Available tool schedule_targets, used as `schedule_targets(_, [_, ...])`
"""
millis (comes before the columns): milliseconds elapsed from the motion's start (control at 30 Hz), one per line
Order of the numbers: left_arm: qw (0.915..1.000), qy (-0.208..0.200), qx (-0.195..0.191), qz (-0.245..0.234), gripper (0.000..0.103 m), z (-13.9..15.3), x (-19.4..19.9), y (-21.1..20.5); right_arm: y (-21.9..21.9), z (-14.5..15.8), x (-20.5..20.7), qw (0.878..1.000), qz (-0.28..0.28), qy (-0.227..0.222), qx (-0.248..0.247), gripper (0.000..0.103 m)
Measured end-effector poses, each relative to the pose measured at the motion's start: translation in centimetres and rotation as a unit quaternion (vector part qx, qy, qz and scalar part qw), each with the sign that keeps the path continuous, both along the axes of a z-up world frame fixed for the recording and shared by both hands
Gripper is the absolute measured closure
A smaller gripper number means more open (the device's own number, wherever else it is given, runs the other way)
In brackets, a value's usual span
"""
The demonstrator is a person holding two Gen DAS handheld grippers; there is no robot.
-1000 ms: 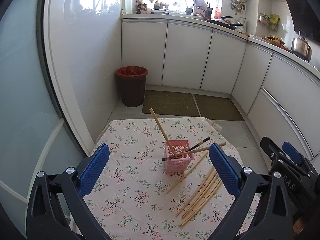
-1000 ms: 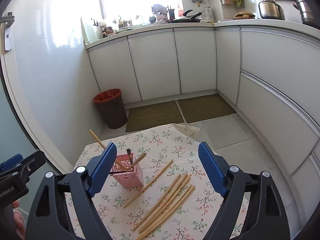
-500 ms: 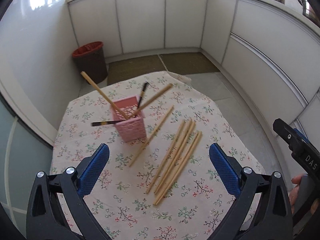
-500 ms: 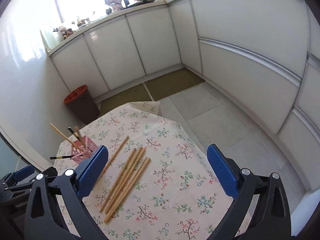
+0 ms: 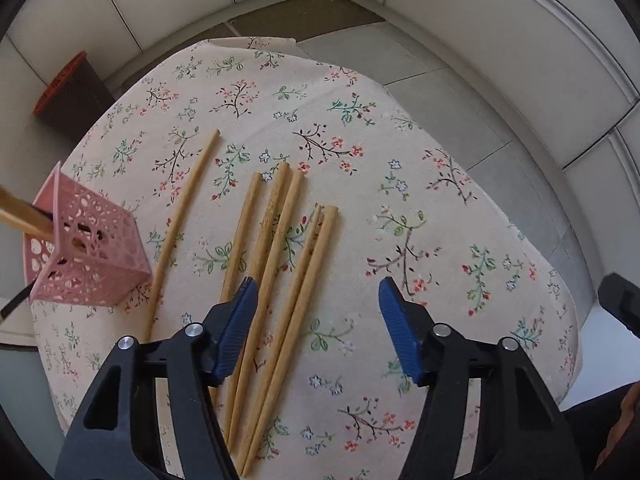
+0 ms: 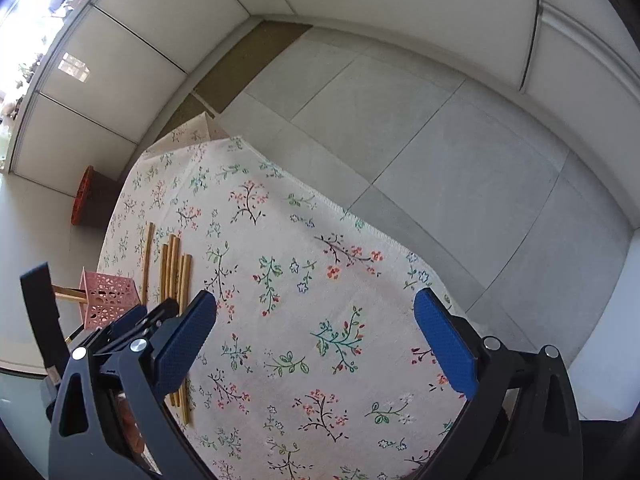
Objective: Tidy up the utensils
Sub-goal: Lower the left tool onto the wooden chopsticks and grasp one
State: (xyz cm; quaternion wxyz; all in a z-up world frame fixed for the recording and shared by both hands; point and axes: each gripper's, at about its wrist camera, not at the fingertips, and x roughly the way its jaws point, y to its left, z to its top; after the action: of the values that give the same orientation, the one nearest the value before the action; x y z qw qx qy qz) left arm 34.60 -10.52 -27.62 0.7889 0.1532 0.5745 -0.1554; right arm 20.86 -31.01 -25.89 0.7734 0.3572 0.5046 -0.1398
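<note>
Chopsticks (image 5: 276, 264) fill the middle of the left wrist view: pale wooden sticks, round and slim, lying loose on a desk (image 5: 420, 200) under a cream cloth printed with small flower sprigs. Five lie side by side in a rough fan; a sixth (image 5: 180, 224) lies apart to their left, its near end close to a pink holder (image 5: 92, 248). The holder is square plastic with lace-like round holes in its walls, and it stands at the desk's left edge with wooden sticks and a dark one leaning out of it. The left tool (image 5: 316, 328) points steeply down over the near ends of the fan. Its ribbed blue pads on black arms are closing; two or three sticks lie between them, near the left pad, and neither pad visibly presses on any.

In the right wrist view the right tool (image 6: 316, 344) hangs with its textured blue pads as wide apart as they go, only bare flowered cloth between them. The sticks (image 6: 176, 264) and holder (image 6: 108, 300) sit small at the left, partly hidden by the black frame of the other tool. A fringed cloth hem drapes over the desk's far edge. Beyond are grey floor tiles, glossy white cabinet fronts and a dark bin (image 6: 90, 196) with a red rim.
</note>
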Motion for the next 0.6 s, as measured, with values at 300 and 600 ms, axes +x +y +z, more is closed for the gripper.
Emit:
schedule_targets(300, [0.9995,0.010,0.030,-0.005,0.075,-1.3,4.7,-1.0,-0.8,-1.3,1.1,0.999,0.003,0.023,0.033,0.007])
schedule_targets(600, [0.9973,0.072,-0.005,0.012,0.077,-3.3,7.1,0.8,-1.0,-1.5,1.8,0.999,0.010,0.027,0.031,0.007])
